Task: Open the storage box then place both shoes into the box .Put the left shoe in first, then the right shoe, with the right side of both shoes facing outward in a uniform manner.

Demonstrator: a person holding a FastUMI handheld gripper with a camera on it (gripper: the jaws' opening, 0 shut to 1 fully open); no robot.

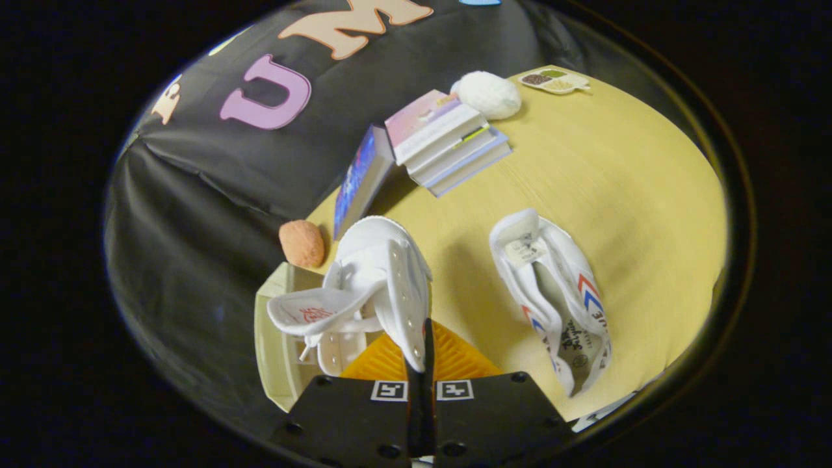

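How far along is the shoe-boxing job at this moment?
Done: the cream storage box looks open. In hand: the gripper is shut on the upper of one white sneaker, held over the box's orange part. Left: lowering it in, then boxing the second white sneaker with red-and-blue chevrons lying on the yellow table.

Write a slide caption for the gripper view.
Gripper shut on one white shoe above the open storage box; second shoe on table.

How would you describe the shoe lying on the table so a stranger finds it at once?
Start at the yellow table and its stack of books. The shoe on the table lies nearer, beside the tongs. Unlike the held shoe, it shows red and blue chevrons.
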